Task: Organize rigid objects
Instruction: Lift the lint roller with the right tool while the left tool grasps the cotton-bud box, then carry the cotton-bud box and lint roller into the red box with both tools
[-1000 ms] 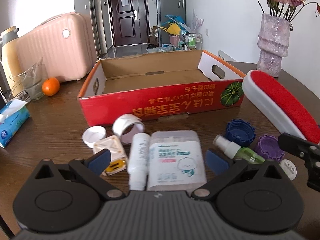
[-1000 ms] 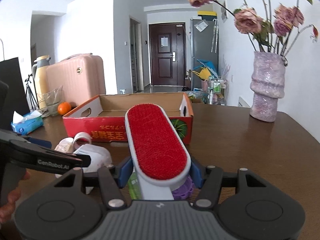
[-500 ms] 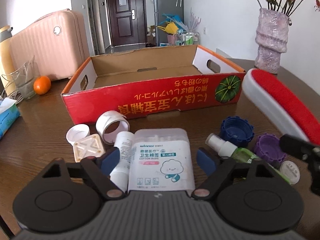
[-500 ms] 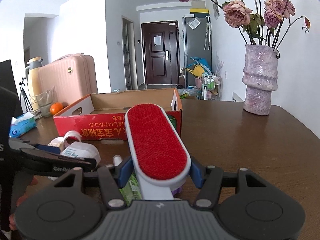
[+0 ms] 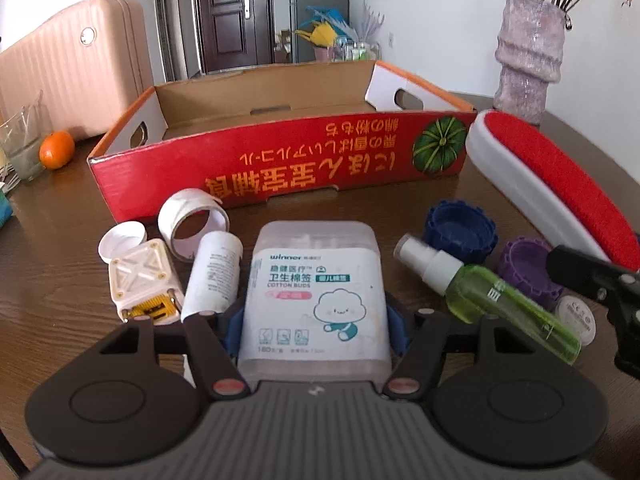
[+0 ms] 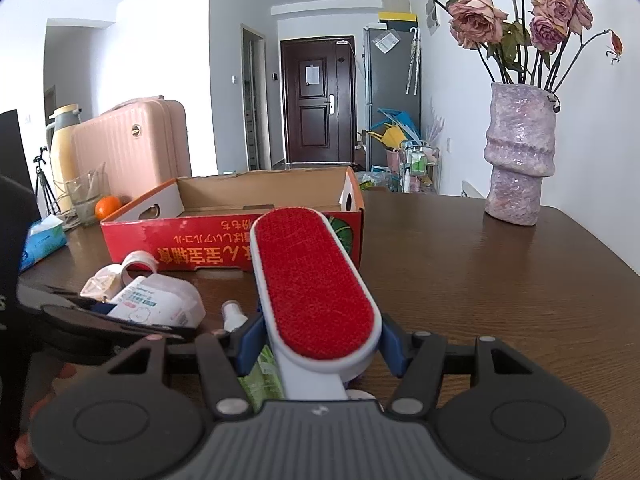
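Observation:
A clear cotton bud box (image 5: 316, 280) lies on the brown table (image 5: 60, 320) in front of an open red cardboard box (image 5: 280, 160). My left gripper (image 5: 314, 328) straddles its near end; the jaws are closing and the blue pads (image 5: 230, 330) lie against its sides. Beside it are a white tube (image 5: 212, 276), a cream square gadget (image 5: 140, 280), a tape roll (image 5: 192, 220), a green spray bottle (image 5: 500, 300), and blue (image 5: 460, 232) and purple (image 5: 528, 264) caps. My right gripper (image 6: 320, 344) is shut on a red-faced lint brush (image 6: 312, 276), held above the caps.
A purple vase (image 5: 528, 60) with dried roses stands at the back right. An orange (image 5: 56, 150) and a glass (image 5: 20, 148) sit at the far left, with a tissue pack (image 6: 44, 240) nearby. A pink suitcase (image 5: 72, 80) stands behind the table.
My left gripper has sunk and moved in over the cotton bud box, and its jaws have narrowed from wide open onto the box's sides. The right gripper keeps hold of the brush.

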`<state>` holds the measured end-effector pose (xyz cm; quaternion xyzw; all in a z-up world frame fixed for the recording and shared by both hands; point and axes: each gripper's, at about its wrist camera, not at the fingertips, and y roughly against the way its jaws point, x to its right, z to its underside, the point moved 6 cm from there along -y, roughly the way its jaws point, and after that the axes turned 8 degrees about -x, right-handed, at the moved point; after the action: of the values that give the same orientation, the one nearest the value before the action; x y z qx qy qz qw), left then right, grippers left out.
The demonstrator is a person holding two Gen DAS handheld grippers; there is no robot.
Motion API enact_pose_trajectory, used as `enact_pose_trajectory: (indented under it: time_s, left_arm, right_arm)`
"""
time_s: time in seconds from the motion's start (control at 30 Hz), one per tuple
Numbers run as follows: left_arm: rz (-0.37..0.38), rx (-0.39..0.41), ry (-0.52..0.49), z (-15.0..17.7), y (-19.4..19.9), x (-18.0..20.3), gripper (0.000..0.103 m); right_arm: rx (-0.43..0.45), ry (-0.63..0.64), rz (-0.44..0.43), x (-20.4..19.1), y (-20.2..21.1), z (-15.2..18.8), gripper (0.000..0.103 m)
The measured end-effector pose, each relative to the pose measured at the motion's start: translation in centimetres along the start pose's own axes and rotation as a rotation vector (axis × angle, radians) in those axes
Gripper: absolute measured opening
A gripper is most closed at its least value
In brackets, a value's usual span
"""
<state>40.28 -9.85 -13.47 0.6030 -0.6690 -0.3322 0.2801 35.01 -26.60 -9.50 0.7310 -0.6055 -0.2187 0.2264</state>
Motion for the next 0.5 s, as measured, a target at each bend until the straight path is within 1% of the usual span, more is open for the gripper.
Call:
enact_pose_trajectory:
  time_s: [0.1, 0.27, 0.37, 0.5]
  left_arm:
    - [-0.001, 0.006, -0.001, 0.0, 0.1, -0.1, 0.066]
    - [0.013, 0.056, -0.003, -0.1, 1.5, 0.0, 0.066]
    - [0.003, 0.078, -0.005, 0.1, 2.6, -0.2, 0.066]
    - [0.001, 0.112, 0.025, 0.0, 4.2, -1.2, 0.066]
  right_arm:
    - [0.0, 0.006, 0.003, -0.1, -0.1, 0.1, 0.059]
    - [0.014, 0.024, 0.017, -0.5, 0.1, 0.1, 0.059]
    - [0.027, 0.022, 0.022, -0.8, 0.4, 0.2, 0.059]
    - [0.037, 0.022, 0.026, -1.3, 0.7, 0.2, 0.059]
